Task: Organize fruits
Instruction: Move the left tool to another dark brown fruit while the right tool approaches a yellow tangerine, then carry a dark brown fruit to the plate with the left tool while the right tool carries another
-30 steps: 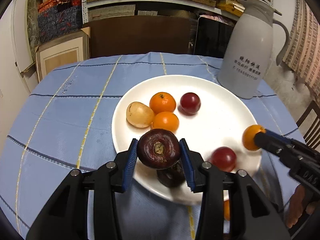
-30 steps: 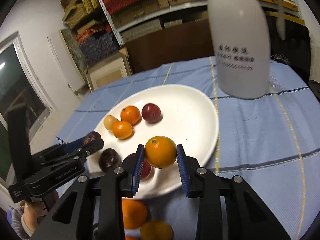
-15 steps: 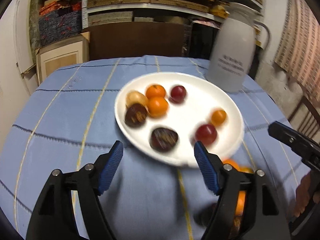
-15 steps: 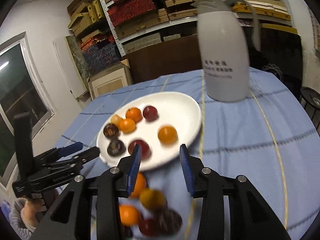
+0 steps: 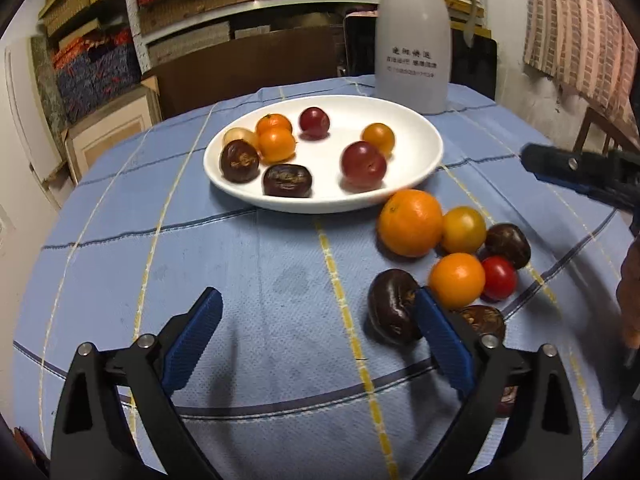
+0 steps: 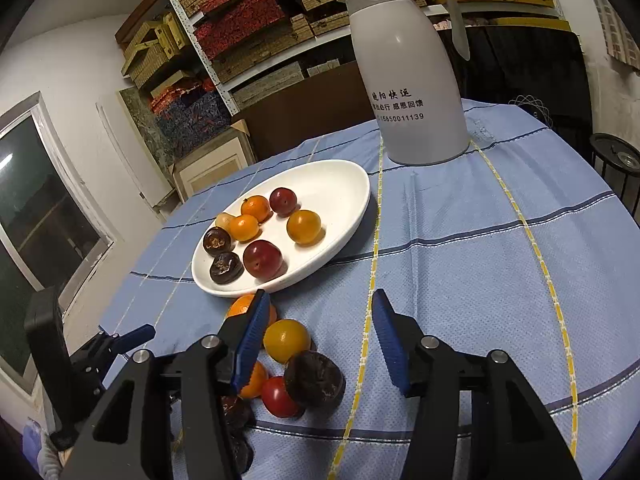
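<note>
A white plate (image 5: 424, 160) (image 6: 352, 208) on the blue tablecloth holds several fruits: oranges, red plums and two dark purple fruits (image 5: 239, 160). A loose pile lies on the cloth near the plate's front: a large orange (image 5: 410, 222), small oranges, a red tomato (image 5: 498, 278) and dark fruits (image 5: 392, 306). My left gripper (image 5: 316, 340) is open and empty, low over the cloth left of the pile. My right gripper (image 6: 320, 338) is open and empty, just right of the pile (image 6: 286, 340).
A tall white thermos jug (image 5: 412, 36) (image 6: 412, 80) stands behind the plate. The round table's edges fall away on all sides. Shelves with boxes and a framed picture stand beyond. The right gripper also shows at the right in the left wrist view (image 5: 580, 172).
Both grippers let go of their fruit onto the plate, opened and pulled back toward me. The dark fruit and the orange now lie on the plate.
</note>
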A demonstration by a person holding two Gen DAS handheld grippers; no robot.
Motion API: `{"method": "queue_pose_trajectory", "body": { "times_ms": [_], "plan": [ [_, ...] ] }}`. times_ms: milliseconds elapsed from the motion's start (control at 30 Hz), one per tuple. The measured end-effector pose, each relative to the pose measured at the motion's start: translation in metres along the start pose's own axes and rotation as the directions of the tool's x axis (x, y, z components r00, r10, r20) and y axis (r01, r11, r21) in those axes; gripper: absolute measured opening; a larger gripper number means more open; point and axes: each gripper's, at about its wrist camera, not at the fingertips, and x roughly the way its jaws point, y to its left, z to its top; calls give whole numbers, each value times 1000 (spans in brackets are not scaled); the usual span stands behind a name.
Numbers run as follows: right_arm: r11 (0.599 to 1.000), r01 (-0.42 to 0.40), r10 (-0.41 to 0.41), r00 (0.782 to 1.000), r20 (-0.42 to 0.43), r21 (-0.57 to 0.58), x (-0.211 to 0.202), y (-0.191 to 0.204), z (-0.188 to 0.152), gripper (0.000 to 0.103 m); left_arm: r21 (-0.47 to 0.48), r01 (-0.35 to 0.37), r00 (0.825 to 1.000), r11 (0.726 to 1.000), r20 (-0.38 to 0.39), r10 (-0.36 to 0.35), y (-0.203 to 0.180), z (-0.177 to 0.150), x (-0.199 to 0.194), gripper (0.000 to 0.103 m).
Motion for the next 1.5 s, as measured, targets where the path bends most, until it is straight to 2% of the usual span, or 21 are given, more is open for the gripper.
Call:
{"method": "queue_pose_trajectory", "body": {
  "times_ms": [33, 100, 133, 200, 267, 367, 433, 533, 633, 767, 933, 1000, 1033, 1100, 1300, 1367, 1500],
  "plan": [
    [1000, -1, 1, 1000, 2, 0, 0, 0, 0, 53, -13, -49, 999, 999, 6, 49, 7, 0, -3, 95],
    [1000, -4, 4, 1000, 4, 3, -1, 0, 1, 54, -44, -173, 985, 984, 2, 173, 27, -2, -4, 95],
    [1000, -6, 6, 1000, 4, 5, -1, -1, 1, 54, -83, -196, 981, 977, -13, 195, 40, -4, -5, 93],
    [1000, -11, 11, 1000, 4, 4, -2, 0, 0, 54, -166, -128, 992, 978, -3, 129, 57, -9, -14, 93],
    [1000, -16, 16, 1000, 4, -7, -3, 3, 0, 54, -184, -76, 996, 980, 35, 84, 58, -11, -24, 93],
    [1000, -14, 14, 1000, 1, -22, -2, 6, -2, 54, -97, -51, 995, 994, 82, 59, 35, -13, -35, 93],
    [1000, -10, 10, 1000, -4, -23, -1, 6, -3, 54, -22, -41, 996, 999, 84, 43, 15, -15, -34, 93],
    [1000, -6, 6, 1000, -5, -16, -1, 4, -2, 54, 97, -63, 996, 993, 74, 56, -12, -16, -27, 93],
    [1000, -7, 7, 1000, -6, -17, -1, 4, -3, 54, 153, -65, 997, 986, 55, 57, -26, -17, -21, 93],
    [1000, -11, 11, 1000, -11, -29, -1, 6, -3, 54, 129, -28, 1000, 991, -10, 29, -22, -19, -8, 81],
    [999, -11, 10, 1000, -24, -38, 0, 6, -6, 54, 54, 72, 996, 996, -51, -69, -9, -17, 1, 70],
    [999, -16, 14, 999, -34, -36, 1, 6, -7, 54, 41, 112, 992, 993, -68, -109, -8, -17, 5, 58],
    [999, -20, 18, 999, -40, -33, 2, 6, -8, 54, 38, 126, 989, 991, -77, -122, -8, -17, 8, 55],
    [999, -25, 23, 998, -59, -25, 1, 4, -11, 54, 28, 174, 981, 984, -94, -170, -9, -17, 12, 41],
    [998, -66, 68, 993, -97, 14, -2, -2, -20, 54, 26, 165, 983, 986, -88, -162, -10, -16, 13, 41],
    [996, -86, 90, 989, -118, 36, -1, -6, -22, 47, 22, 158, 984, 987, -85, -156, -9, -15, 12, 41],
    [993, -108, 113, 981, -156, 35, 6, -2, -27, 41, 21, 141, 987, 990, -85, -139, -7, -16, 11, 41]
  ]
}}
